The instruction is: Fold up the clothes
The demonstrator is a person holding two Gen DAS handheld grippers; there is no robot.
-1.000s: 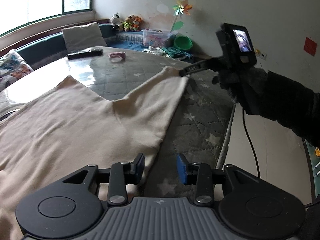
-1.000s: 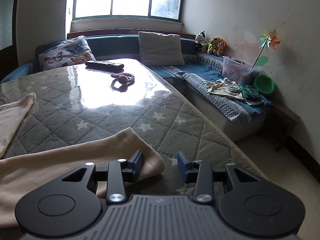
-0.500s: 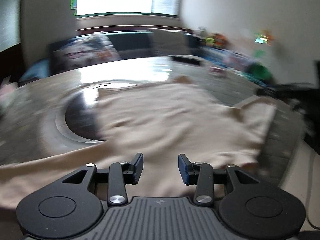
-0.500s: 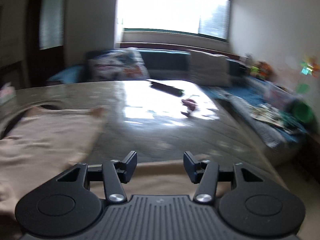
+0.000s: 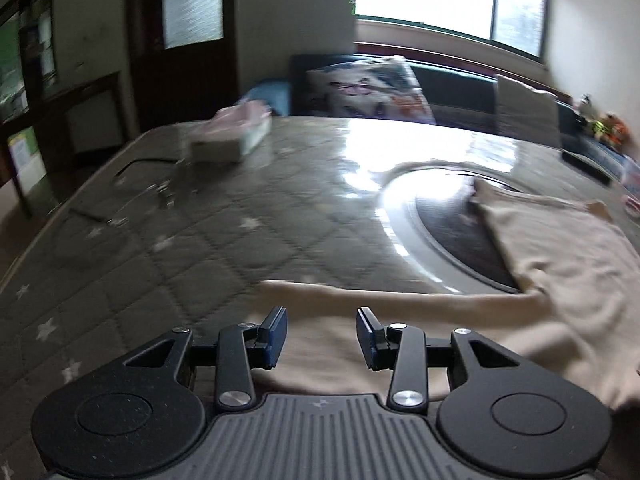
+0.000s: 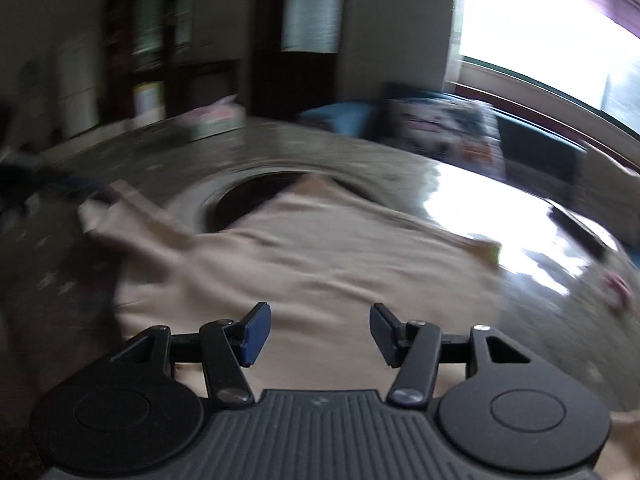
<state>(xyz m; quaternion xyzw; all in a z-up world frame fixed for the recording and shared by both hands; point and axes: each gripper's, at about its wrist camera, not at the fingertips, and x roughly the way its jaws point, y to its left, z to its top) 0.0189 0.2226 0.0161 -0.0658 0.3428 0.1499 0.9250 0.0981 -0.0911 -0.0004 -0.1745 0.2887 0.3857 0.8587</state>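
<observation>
A beige garment [image 5: 560, 264] lies spread flat on the grey quilted table [image 5: 200, 248]. In the left wrist view my left gripper [image 5: 321, 334] is open and empty, low over the garment's near left edge. In the right wrist view the garment [image 6: 320, 256] fills the middle, with a sleeve [image 6: 132, 216] reaching left. My right gripper [image 6: 316, 334] is open and empty just above the garment's near part. Both views are blurred by motion.
A round lazy-susan disc [image 5: 452, 236] sits in the table under the garment. A tissue box [image 5: 232, 136] stands at the far left. A butterfly cushion [image 5: 368, 88] and sofa are behind, a remote [image 6: 580, 232] and a pink thing [image 6: 618, 284] lie to the right.
Both grippers have swung left, away from the sofa corner, and now face the door side of the room. Both stayed open. The garment has not visibly moved.
</observation>
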